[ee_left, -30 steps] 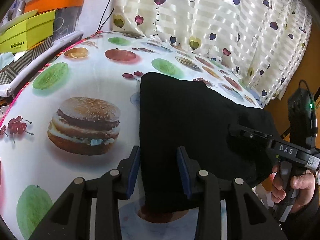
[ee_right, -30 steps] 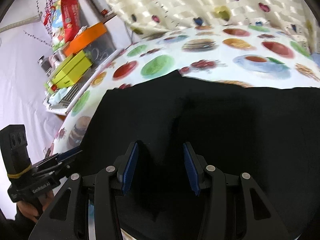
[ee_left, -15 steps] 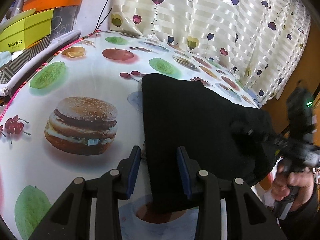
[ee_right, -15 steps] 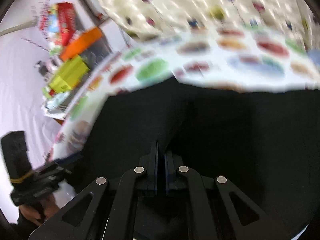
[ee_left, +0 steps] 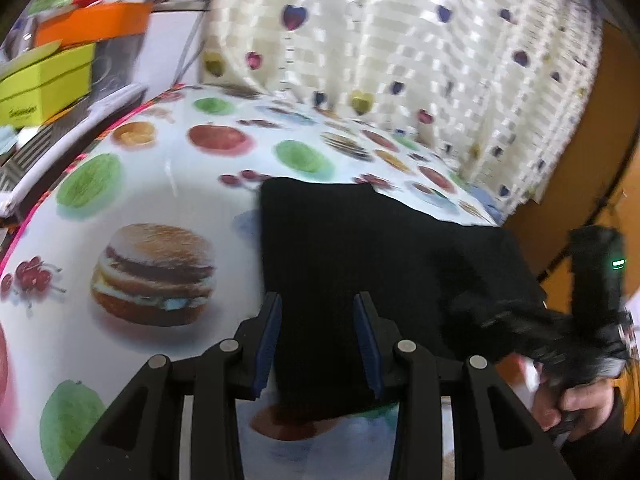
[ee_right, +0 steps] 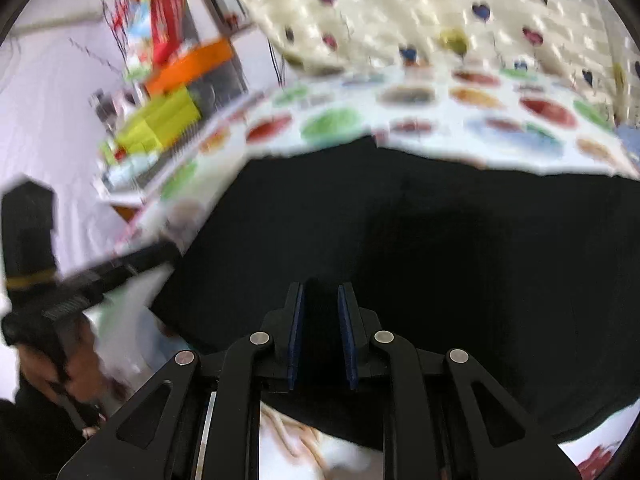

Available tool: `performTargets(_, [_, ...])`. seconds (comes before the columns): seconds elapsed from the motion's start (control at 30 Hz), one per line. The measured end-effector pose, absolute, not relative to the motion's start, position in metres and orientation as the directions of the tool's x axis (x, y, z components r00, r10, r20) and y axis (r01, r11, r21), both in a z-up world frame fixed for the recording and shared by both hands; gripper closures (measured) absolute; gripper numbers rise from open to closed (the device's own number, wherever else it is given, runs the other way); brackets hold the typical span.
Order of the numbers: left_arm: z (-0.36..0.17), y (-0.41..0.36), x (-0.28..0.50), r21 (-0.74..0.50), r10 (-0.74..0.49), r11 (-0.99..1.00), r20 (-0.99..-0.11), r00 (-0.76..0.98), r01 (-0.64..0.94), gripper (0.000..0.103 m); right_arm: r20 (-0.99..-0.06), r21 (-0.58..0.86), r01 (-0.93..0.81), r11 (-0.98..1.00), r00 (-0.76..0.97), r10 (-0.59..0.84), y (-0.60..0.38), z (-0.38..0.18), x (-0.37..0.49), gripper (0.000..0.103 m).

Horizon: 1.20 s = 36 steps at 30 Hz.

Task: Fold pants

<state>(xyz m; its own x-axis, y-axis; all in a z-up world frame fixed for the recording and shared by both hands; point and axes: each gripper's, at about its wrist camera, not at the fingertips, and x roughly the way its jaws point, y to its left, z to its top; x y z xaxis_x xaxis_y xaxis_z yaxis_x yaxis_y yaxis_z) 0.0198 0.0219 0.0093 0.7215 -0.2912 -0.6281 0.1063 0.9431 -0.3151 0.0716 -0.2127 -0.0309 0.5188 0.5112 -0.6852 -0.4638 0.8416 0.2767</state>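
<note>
Black pants (ee_left: 360, 248) lie folded flat on a table with a food-print cloth (ee_left: 160, 184); they also fill the right wrist view (ee_right: 440, 240). My left gripper (ee_left: 317, 312) is open, its jaws straddling the pants' near left edge just above the cloth. My right gripper (ee_right: 321, 300) is partly open over the pants' near edge, with dark fabric showing between the jaws; the view is blurred. The right gripper also shows blurred at the pants' right side in the left wrist view (ee_left: 520, 320).
Yellow-green (ee_left: 44, 84) and orange (ee_left: 92, 24) boxes stand at the table's far left. A heart-print curtain (ee_left: 400, 60) hangs behind the table. An orange wall (ee_left: 592, 184) is at the right. The table's near edge runs below both grippers.
The right gripper shut on the pants' near edge half a second ago and now has its jaws partly apart. The left gripper stayed open and shifted slightly right over the pants' edge.
</note>
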Motion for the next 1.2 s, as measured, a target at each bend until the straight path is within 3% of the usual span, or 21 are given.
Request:
performTargets(0.13, [-0.007, 0.007, 0.026, -0.264, -0.287, 0.955, -0.695, 0.659, 0.137, 0.063, -0.678, 0.269, -0.465, 0.843, 0.530, 0.509, -0.214, -0.027, 0.072, 0.085])
performTargets(0.37, [-0.002, 0.005, 0.026, -0.255, -0.286, 0.956, -0.689, 0.666, 0.146, 0.063, -0.644, 0.206, -0.470, 0.858, 0.596, 0.481, -0.210, -0.004, 0.095, 0.085])
performTargets(0.63, [-0.007, 0.008, 0.026, -0.268, -0.297, 0.952, -0.678, 0.673, 0.150, 0.063, -0.694, 0.240, -0.392, 0.888, 0.571, 0.439, -0.214, -0.023, 0.146, 0.085])
performTargets(1.2, [-0.003, 0.002, 0.014, -0.240, -0.247, 0.964, -0.673, 0.697, 0.111, 0.063, -0.696, 0.120, -0.430, 0.895, 0.606, 0.384, -0.235, -0.027, 0.039, 0.073])
